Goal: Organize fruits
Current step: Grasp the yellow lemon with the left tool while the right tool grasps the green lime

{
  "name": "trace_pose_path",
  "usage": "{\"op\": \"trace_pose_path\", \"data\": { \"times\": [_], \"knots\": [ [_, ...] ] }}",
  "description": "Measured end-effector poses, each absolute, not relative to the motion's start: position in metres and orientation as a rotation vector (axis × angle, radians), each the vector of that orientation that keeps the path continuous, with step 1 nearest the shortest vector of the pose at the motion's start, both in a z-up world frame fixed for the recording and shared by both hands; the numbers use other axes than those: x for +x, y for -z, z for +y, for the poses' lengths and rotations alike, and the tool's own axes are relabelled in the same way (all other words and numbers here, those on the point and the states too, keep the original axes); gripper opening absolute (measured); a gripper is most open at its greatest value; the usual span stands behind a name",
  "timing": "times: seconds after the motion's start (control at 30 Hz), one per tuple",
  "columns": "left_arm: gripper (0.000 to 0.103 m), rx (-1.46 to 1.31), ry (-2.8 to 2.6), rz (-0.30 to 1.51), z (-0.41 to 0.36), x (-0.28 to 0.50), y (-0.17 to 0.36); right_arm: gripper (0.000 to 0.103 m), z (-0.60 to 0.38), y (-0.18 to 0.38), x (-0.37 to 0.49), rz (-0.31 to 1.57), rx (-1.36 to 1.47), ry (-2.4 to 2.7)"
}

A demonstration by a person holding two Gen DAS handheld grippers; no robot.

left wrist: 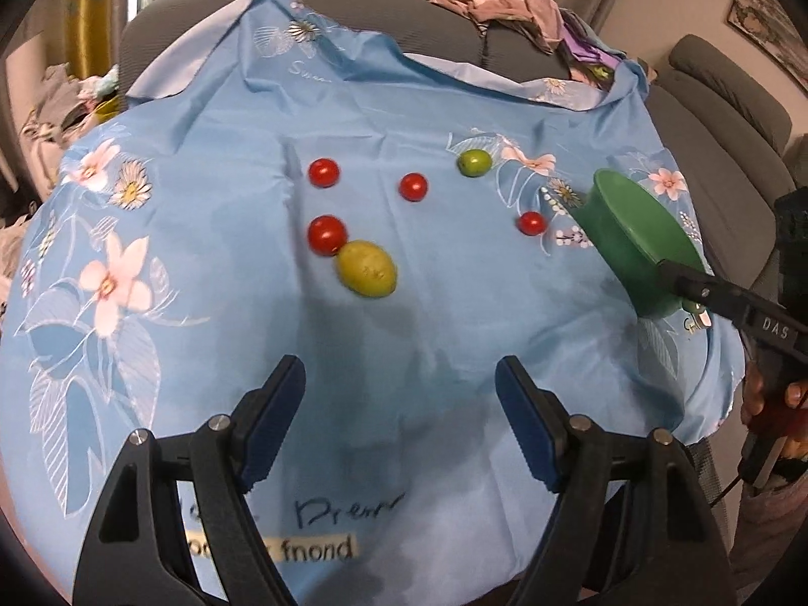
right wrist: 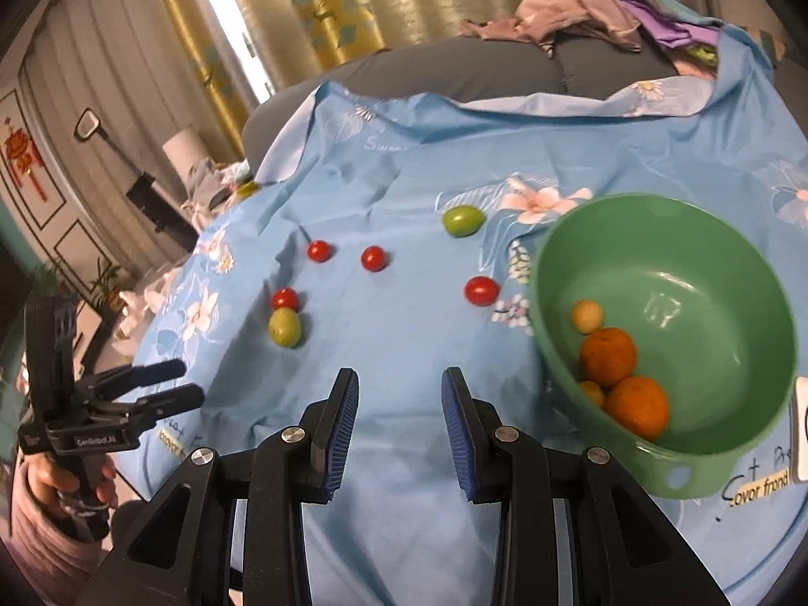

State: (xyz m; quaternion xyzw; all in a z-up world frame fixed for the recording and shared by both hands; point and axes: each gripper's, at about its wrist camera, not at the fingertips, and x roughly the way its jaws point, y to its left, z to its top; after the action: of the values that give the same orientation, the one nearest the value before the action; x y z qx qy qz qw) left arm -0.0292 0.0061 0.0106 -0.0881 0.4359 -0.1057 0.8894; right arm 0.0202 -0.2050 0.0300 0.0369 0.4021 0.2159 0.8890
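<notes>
Left wrist view shows your left gripper (left wrist: 399, 368) spread wide over the blue flowered cloth (left wrist: 227, 212), with nothing between its pads. The green bowl (left wrist: 631, 232) sits at the cloth's right side, and your right gripper (right wrist: 401, 384) reaches in just in front of its near rim. From the right wrist view, that gripper's pads stand a narrow gap apart and are empty, with the bowl just to their right. Inside the bowl lie two oranges (right wrist: 607, 356), touching each other against the near wall, and two small yellow fruits (right wrist: 587, 315) beside them. Everything else is still out on the cloth, left of the bowl. One red fruit (left wrist: 532, 223) lies closest, just beside the bowl's left wall. A small green fruit (left wrist: 473, 162) lies a bit farther left and toward the back. Another red one (left wrist: 413, 187) is farther left again, and a third (left wrist: 323, 172) is well apart from the bowl. Farthest from the bowl, a fourth red fruit (left wrist: 327, 235) touches a larger yellow-green fruit (left wrist: 367, 268), and this pair lies nearest your left gripper. Behind the bowl, a heap of clothes (left wrist: 505, 0) rests on the grey sofa (left wrist: 722, 151).
</notes>
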Motion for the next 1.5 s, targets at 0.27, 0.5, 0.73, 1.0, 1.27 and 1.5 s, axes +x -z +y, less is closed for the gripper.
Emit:
{"op": "trace_pose_path", "data": {
  "times": [0.27, 0.5, 0.73, 1.0, 1.27, 1.5],
  "knots": [
    [0.065, -0.157, 0.213, 0.947, -0.002, 0.025, 0.008, 0.034, -0.196, -0.019, 0.031, 0.874, 0.063, -0.463],
    [0.056, -0.124, 0.154, 1.011, -0.01, 0.061, 0.031, 0.034, -0.195, -0.013, 0.042, 0.885, 0.064, -0.469],
    [0.035, -0.113, 0.149, 1.017, -0.006, 0.074, 0.042, 0.034, -0.196, -0.007, 0.056, 0.895, 0.072, -0.464],
    [0.035, -0.142, 0.204, 0.982, -0.004, 0.078, 0.03, 0.034, -0.189, -0.01, 0.088, 0.879, 0.083, -0.44],
    [0.035, -0.16, 0.223, 0.875, 0.01, 0.103, -0.01, 0.046, -0.159, -0.005, 0.161, 0.851, -0.009, -0.32],
    [0.035, -0.17, 0.227, 0.863, 0.022, 0.133, -0.013, 0.047, -0.133, 0.011, 0.211, 0.867, -0.153, -0.225]
  ]
}}
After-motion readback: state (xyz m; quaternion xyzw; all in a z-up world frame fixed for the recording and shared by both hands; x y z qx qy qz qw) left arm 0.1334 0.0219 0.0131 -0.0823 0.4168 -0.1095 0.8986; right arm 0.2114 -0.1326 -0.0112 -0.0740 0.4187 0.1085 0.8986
